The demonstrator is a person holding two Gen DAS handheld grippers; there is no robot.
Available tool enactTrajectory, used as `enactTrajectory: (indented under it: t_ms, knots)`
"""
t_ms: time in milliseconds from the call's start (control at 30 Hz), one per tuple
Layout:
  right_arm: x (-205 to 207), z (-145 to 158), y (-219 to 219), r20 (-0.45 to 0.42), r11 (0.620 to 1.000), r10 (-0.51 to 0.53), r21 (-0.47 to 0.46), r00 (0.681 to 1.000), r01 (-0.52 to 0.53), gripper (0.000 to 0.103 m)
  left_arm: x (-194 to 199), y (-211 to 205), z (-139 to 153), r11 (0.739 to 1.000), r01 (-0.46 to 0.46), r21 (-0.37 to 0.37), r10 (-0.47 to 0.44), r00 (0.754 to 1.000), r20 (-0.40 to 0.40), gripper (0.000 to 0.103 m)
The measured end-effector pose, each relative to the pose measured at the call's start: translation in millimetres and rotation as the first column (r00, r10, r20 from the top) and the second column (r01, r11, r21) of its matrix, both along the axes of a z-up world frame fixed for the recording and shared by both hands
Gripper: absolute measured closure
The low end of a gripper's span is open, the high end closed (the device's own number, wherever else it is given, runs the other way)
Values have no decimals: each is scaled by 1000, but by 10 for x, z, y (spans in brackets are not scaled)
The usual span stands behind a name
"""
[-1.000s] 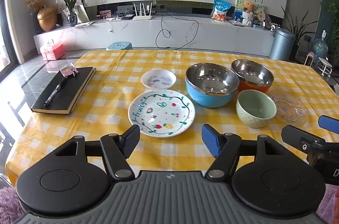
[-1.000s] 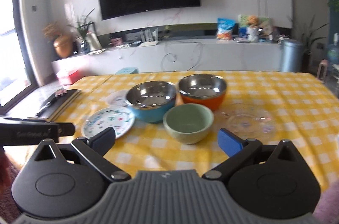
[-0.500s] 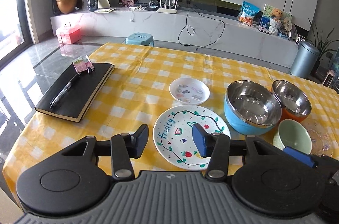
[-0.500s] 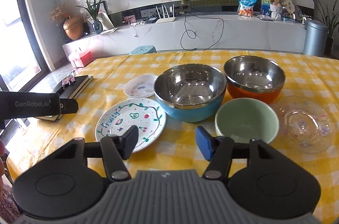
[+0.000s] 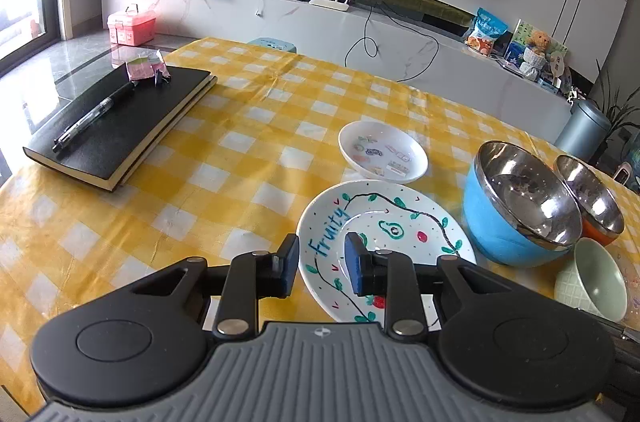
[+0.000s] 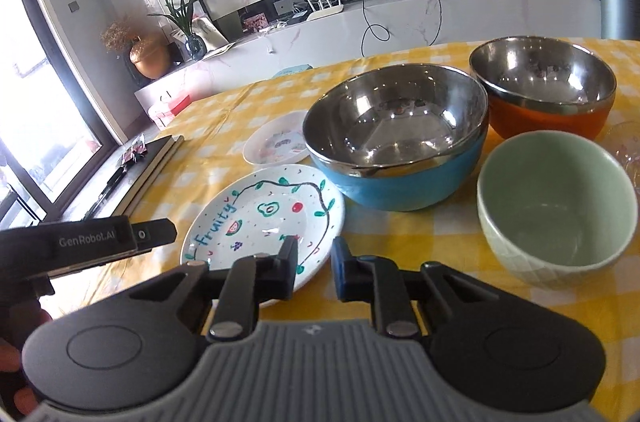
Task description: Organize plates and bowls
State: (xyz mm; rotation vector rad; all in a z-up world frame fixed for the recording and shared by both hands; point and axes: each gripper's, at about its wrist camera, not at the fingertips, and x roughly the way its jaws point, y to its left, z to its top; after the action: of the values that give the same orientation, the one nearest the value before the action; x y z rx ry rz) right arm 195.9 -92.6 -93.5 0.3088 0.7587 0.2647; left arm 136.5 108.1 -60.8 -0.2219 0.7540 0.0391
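Fruity plate (image 5: 384,222): white, hand-painted, lying flat on the checked tablecloth (image 5: 224,182) at the near edge of the group of dishes.
Small dish (image 5: 382,152): white, printed, sitting just behind the plate, apart from it.
Blue bowl (image 5: 516,206): steel-lined, standing just right of the plate.
Orange bowl (image 6: 548,90): steel-lined, standing just beside the blue bowl on its far right.
Green bowl (image 6: 556,206): ceramic, sitting in front of the orange bowl, near the blue one.
Glass plate (image 6: 628,146): clear, showing only partly at the right edge beyond the green bowl.
Left gripper (image 5: 322,264): hovering over the plate's near left rim, jaws closing, a narrow gap remaining, pads not pressing on anything; the plate is showing through the gap.
Right gripper (image 6: 314,268): hovering above the plate's near right rim, jaws closing, nothing between the pads.
Notebook (image 5: 116,126): black, lying well to the left, with a pen (image 5: 86,122) and a pink wrapper (image 5: 146,68) resting on it.
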Motion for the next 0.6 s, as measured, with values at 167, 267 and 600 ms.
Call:
enactTrajectory:
  t_ms: [167,267,600]
  knots:
    - [153,-137,-44,-30,998,-43,35,999,45,89,94,0,-159,1000,-14,0,14,1000,2,71]
    - [209,-183,-73,-41,997,-56,59,998,58,89,141,19,-217,999,-37,12,37,999,-15,71]
    - [322,-312,-41,-47,992,-53,111,998,58,92,191,-8,-297,999,-35,-4,35,999,-22,75]
